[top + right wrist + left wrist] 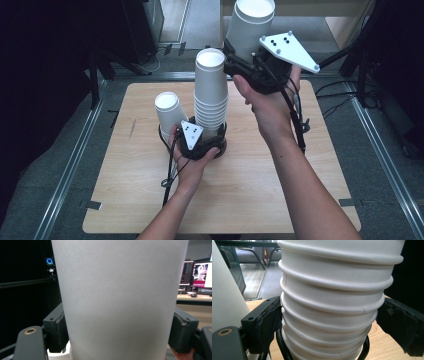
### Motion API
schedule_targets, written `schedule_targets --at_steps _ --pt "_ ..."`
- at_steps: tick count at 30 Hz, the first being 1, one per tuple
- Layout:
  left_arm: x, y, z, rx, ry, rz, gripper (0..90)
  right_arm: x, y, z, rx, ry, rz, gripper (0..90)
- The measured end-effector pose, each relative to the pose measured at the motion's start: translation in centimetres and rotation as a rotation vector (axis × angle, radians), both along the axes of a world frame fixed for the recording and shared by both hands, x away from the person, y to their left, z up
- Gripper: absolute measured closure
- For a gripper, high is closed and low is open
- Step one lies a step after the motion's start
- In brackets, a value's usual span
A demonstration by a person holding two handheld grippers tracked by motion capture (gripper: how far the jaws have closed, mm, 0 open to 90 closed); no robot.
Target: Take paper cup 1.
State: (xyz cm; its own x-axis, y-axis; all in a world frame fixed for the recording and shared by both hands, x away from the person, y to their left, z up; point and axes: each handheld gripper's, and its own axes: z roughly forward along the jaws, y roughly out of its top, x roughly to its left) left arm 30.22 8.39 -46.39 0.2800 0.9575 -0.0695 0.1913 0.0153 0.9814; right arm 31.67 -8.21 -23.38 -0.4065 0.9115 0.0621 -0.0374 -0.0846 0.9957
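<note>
A tall stack of white paper cups (210, 90) stands upright near the middle of the wooden table (250, 200). My left gripper (202, 142) is shut on its lower part, and in the left gripper view both black pads (270, 322) press the ribbed stack (332, 302). A single white cup (169, 114) stands just left of the stack and also shows at the edge of the left gripper view (224, 290). My right gripper (245, 62) is shut on another single white cup (250, 25), held upright, higher than the stack's top and to its right. The cup's plain wall (120, 295) sits between the jaws.
Metal rails (75, 160) run along both sides of the table, with grey floor beyond. Dark stands and cables (120, 62) sit behind the far edge. A black cable (172, 175) trails from the left gripper toward the table's near edge.
</note>
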Motion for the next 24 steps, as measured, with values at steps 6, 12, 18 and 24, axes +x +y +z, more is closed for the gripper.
schedule_targets --at_steps 6,12,18,24 --pt "0.0 0.1 0.0 0.002 0.004 -0.004 7.1 0.1 -1.3 -1.4 -0.004 0.018 -0.020 20.0" --pt "-0.1 0.2 0.0 0.005 0.016 -0.013 7.2 0.0 -2.4 -3.4 -0.030 0.024 -0.041 19.9" --pt "-0.6 0.5 0.0 -0.007 0.044 -0.032 2.5 -0.5 -3.3 -4.9 -0.040 0.017 -0.058 19.9" --pt "-1.6 0.9 0.0 0.008 0.047 -0.072 1.0 -1.4 -4.2 -8.3 -0.086 0.033 -0.071 19.8"
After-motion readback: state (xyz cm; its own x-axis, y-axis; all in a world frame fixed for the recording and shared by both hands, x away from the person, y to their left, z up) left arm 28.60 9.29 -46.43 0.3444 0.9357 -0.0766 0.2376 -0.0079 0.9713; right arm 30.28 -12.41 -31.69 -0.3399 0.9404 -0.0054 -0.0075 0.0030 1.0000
